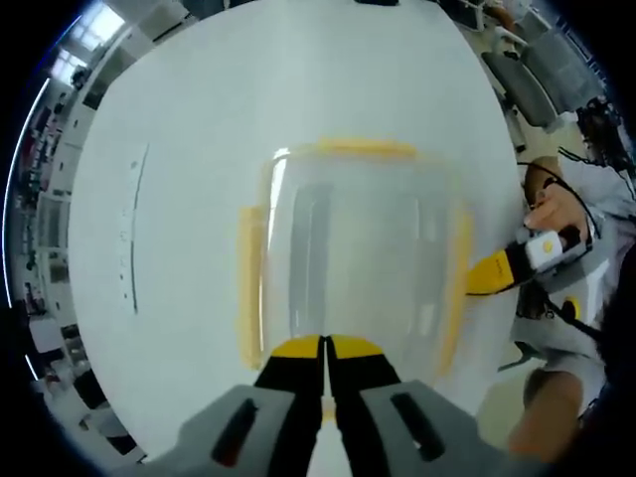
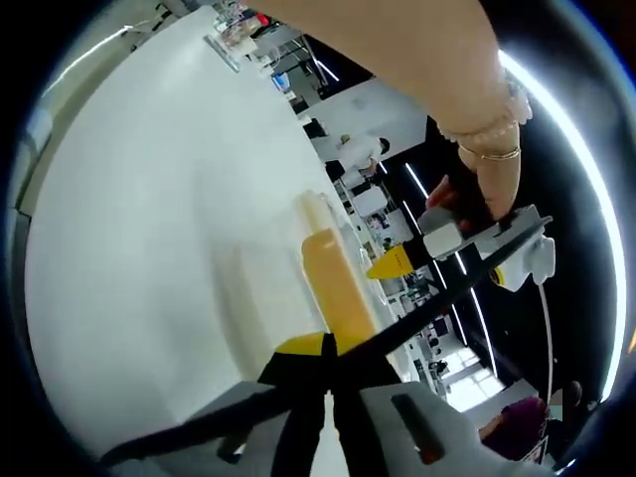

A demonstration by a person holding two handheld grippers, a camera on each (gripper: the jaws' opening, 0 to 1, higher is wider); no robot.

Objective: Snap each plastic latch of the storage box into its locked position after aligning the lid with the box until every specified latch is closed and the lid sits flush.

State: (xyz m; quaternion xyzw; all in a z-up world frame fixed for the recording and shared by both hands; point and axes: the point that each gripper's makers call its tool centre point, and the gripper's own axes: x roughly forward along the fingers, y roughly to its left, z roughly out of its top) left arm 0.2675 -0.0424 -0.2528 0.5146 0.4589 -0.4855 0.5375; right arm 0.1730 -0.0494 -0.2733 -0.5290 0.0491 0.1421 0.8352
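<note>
Clear storage box [image 1: 353,268] with yellow latches [image 1: 250,283] on white table [image 1: 179,149], left tool [image 1: 325,348] clenched at its near edge, right tool [image 2: 328,348] clenched beside a latch.

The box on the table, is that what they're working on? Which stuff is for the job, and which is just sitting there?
For the job:
box, clear, lid on
yellow latches along its edges
left tool, shut, at the near edge
right tool, touching the right-side latch

Just there:
white table
chairs behind it
</note>
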